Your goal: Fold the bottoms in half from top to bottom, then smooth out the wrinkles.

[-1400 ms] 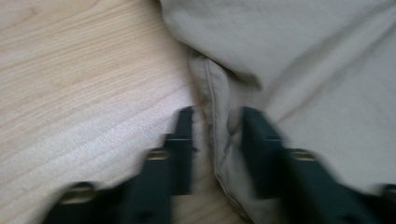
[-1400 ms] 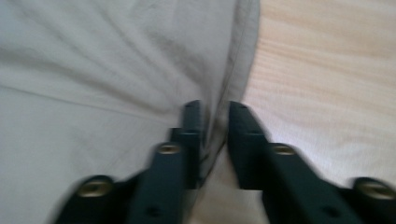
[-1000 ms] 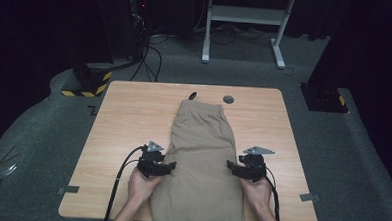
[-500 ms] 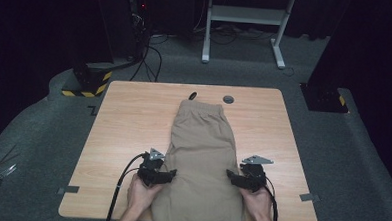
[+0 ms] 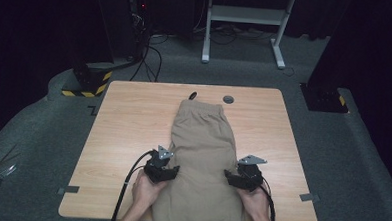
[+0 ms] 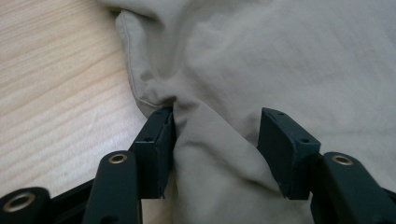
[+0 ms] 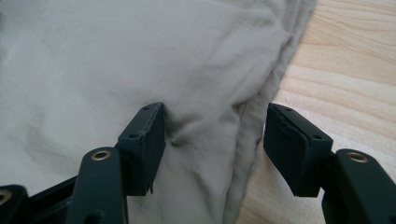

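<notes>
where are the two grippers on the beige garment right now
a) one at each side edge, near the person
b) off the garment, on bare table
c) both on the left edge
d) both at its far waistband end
a: in the high view the left gripper sits at the left edge of the beige garment and the right gripper at its right edge, each with open jaws straddling a fold of cloth.

Overhead light falls evenly on the counter [image 5: 128, 132] while the room beyond sinks into near-black. Shadows stay soft. Close views are bright, slightly soft-focused; each claw's near base blurs.
</notes>
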The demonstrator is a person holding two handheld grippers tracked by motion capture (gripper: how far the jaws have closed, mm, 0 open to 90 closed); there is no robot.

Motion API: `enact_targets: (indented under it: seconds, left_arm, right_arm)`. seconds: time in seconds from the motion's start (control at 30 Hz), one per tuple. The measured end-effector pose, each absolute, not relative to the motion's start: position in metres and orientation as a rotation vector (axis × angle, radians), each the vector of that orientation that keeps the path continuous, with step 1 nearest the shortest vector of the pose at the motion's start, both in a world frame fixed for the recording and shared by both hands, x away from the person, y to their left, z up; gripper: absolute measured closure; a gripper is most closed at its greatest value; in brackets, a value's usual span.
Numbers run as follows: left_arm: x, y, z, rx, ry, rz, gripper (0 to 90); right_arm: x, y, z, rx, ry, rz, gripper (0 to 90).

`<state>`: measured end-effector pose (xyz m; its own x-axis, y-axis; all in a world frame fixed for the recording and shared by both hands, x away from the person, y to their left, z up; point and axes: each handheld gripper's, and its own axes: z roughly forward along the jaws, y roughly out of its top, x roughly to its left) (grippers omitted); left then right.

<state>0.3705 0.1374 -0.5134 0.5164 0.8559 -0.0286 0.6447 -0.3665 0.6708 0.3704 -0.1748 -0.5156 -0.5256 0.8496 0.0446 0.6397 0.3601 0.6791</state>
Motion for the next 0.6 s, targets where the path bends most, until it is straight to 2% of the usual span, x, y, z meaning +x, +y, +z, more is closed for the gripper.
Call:
enact_targets:
  seconds: [0.43, 0.6]
  left_arm:
    - [0.402, 0.136, -0.513, 2.127, 1.229, 0.440, 46.0]
    - [0.419, 0.133, -0.512, 2.137, 1.248, 0.437, 42.5]
  right_arm:
    - [0.390, -0.169, -0.515, 1.317, 2.300, 0.905, 38.1]
    - [0.408, -0.171, -0.515, 1.340, 2.291, 0.902, 38.1]
